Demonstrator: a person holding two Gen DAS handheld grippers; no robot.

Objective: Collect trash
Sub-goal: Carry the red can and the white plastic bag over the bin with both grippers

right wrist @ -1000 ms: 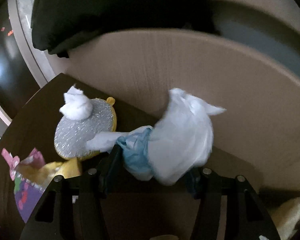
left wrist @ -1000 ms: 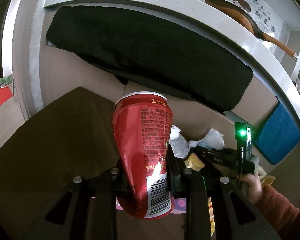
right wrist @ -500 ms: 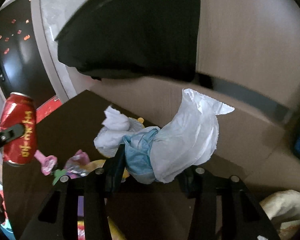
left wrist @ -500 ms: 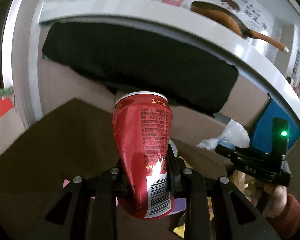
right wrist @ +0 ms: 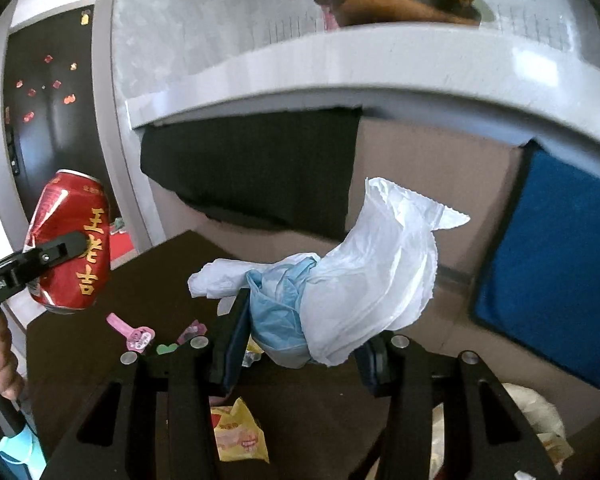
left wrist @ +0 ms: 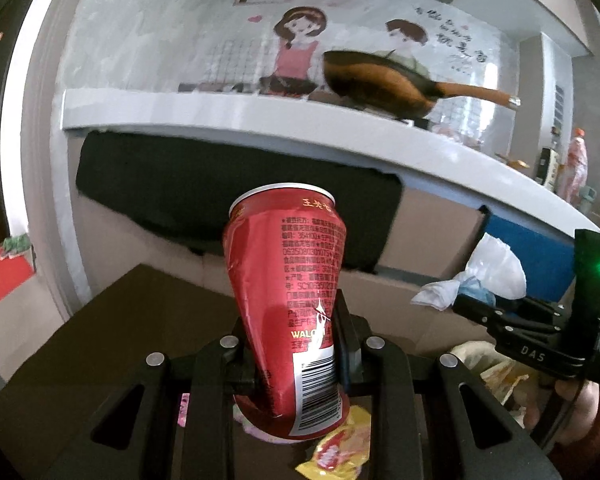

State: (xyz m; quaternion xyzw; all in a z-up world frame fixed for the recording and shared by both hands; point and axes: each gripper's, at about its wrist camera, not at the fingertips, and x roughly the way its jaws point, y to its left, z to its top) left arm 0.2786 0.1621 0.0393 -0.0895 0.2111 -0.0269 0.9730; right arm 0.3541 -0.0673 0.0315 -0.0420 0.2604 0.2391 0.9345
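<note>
My left gripper is shut on a dented red drink can and holds it upright, high above the dark brown table. The can also shows at the left of the right wrist view. My right gripper is shut on a wad of white and blue tissue and plastic, lifted above the table. That wad and the right gripper show at the right of the left wrist view.
Yellow snack wrappers, pink and green scraps lie on the table. Behind it are a cardboard wall, black cloth, a blue panel, and a white counter with a pan. A bag of trash sits at the right.
Both grippers have risen from the table with their loads. The views tilt up, so the counter, pan and wall drawing come into sight.
</note>
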